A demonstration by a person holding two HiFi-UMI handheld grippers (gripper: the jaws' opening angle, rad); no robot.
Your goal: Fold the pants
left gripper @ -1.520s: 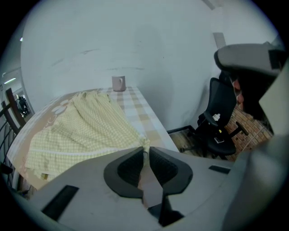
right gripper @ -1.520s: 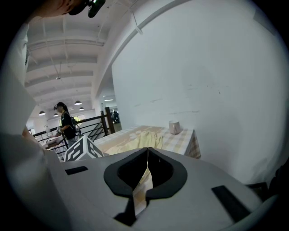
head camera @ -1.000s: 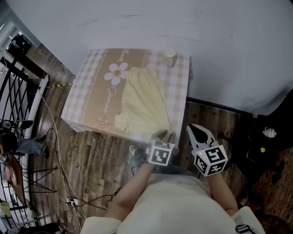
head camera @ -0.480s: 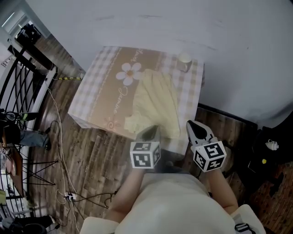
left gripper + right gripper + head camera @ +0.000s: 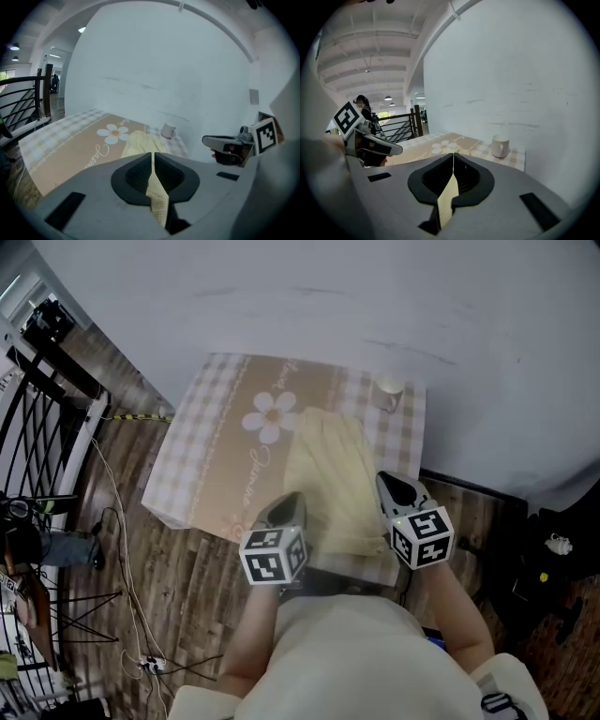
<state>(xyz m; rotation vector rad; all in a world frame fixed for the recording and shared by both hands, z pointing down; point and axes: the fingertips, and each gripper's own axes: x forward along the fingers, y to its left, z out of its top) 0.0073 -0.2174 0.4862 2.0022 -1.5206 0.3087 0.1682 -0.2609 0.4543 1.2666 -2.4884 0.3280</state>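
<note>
Pale yellow pants point(image 5: 330, 470) lie lengthwise on the checked tablecloth point(image 5: 211, 446). Their near end is taken up by both grippers. My left gripper point(image 5: 286, 502) hovers over the table's near edge at the pants' left side. In the left gripper view its jaws point(image 5: 152, 158) are shut on a strip of the yellow fabric point(image 5: 157, 199). My right gripper point(image 5: 392, 484) is at the pants' right side. The right gripper view shows it point(image 5: 453, 158) also pinching a strip of yellow fabric point(image 5: 446, 199). The near hem itself is hidden behind the grippers.
A white mug point(image 5: 389, 393) stands at the table's far right corner, close to the white wall point(image 5: 394, 306). A daisy print point(image 5: 269, 418) marks the cloth left of the pants. Black railings point(image 5: 37, 437) and cables on the wood floor point(image 5: 141, 596) are to the left.
The left gripper, open one second ago at the pants' near right corner, has shut on the fabric and moved left and up. The right gripper has moved forward toward the table.
</note>
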